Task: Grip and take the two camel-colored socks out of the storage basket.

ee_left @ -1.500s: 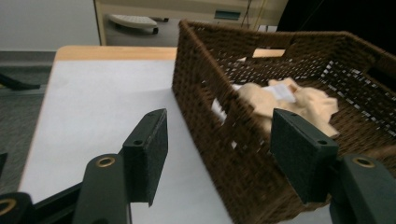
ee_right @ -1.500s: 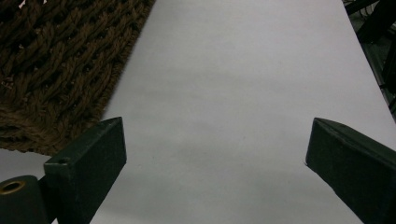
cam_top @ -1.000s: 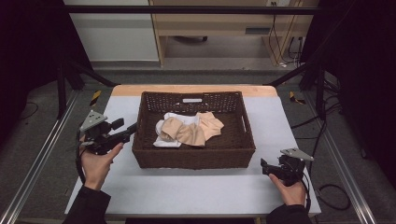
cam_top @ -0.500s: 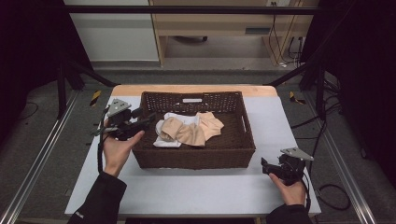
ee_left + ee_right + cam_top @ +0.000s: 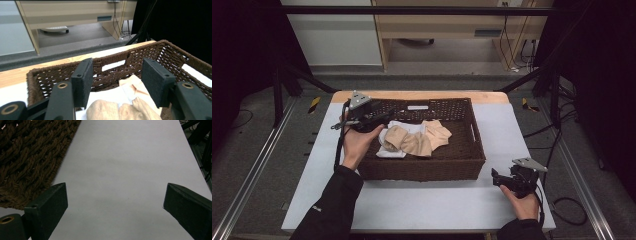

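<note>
Left claw (image 5: 379, 120) moved from desk edge to over basket (image 5: 477, 145) rim, jaws spread, empty, cloths (image 5: 120, 105) just below/ahead, prob. lining up a grab. Right claw (image 5: 498, 178) spread, parked.

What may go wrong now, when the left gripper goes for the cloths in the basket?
1. The beige cloths lie on a white cloth; the open left gripper may pinch several together.
2. It hovers just inside the basket wall; a jaw might catch the weave and drag the basket, which nothing steadies, since the right gripper rests apart.
</note>
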